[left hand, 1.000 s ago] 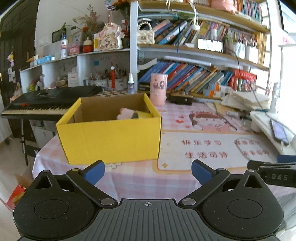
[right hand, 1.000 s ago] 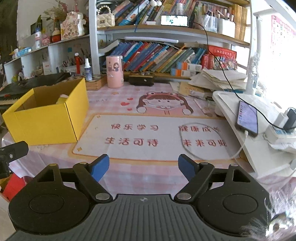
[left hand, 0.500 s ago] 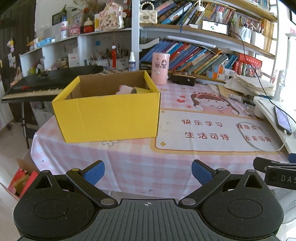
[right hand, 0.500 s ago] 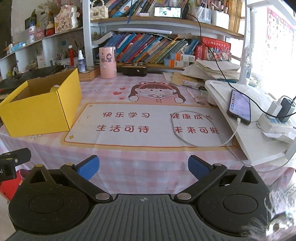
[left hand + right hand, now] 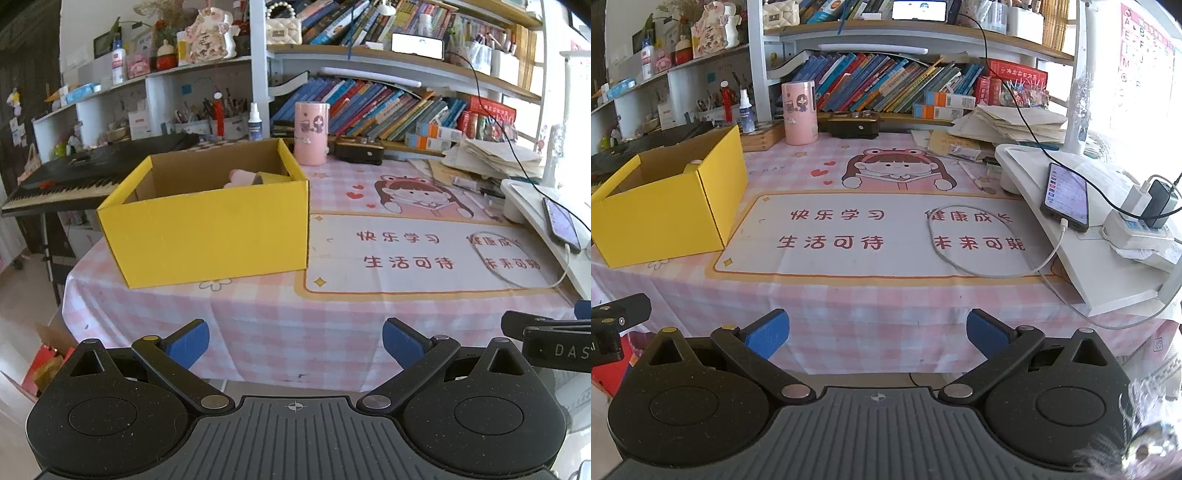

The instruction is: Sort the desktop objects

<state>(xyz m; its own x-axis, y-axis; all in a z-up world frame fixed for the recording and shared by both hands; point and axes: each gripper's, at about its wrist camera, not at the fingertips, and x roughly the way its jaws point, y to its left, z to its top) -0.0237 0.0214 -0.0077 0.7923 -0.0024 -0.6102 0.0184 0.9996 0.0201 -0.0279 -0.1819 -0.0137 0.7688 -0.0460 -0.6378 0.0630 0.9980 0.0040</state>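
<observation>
- Left wrist view: the left gripper is held off the near edge of the desk, its blue-padded jaws spread wide with nothing between them.
- The yellow cardboard box is seen standing open-topped on the left part of the desk, close to the near left corner, its right wall at the left border of the printed desk mat.
- Inside the box, against its far right corner, a pink item and a yellow item are partly shown; what they are cannot be told.
- A pink cylindrical holder is placed upright near the far edge of the desk, just behind the box's far right corner.
- Right wrist view: the right gripper is likewise held off the near edge, jaws fully apart and empty.
- A white charging cable is looped over the right part of the mat and is plugged into a smartphone laid screen-up on a white raised stand along the desk's right edge.
- A white power strip with plugs is seen on the same stand, right of the phone.
</observation>
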